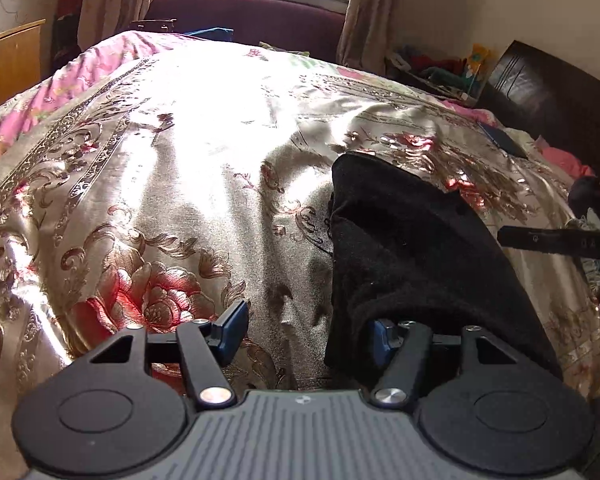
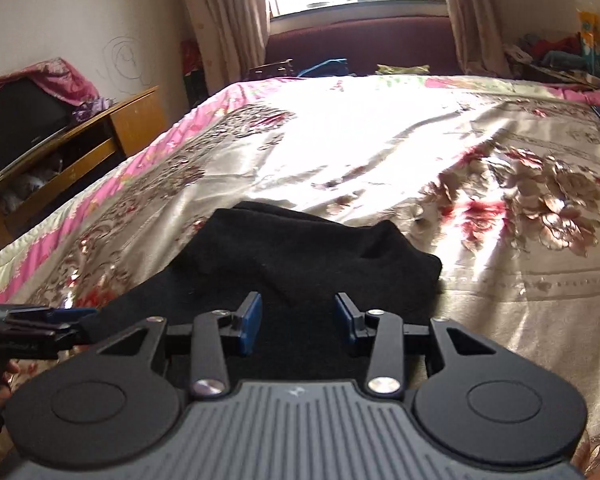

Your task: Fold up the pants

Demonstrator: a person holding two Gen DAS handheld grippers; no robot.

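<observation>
Left wrist view: my left claw (image 1: 306,330) stands spread, its right pad tucked under the black fleecy pants (image 1: 416,256), whose long axis runs away ahead-right over the glossy floral bedspread (image 1: 160,168).

Right wrist view: my right claw (image 2: 299,322) is spread, empty; folded pants (image 2: 300,252) lie directly ahead and below.

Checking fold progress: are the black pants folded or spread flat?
Folded. The pants lie as a compact bundle on the bedspread, layers overlapping, with no legs stretched out.
</observation>
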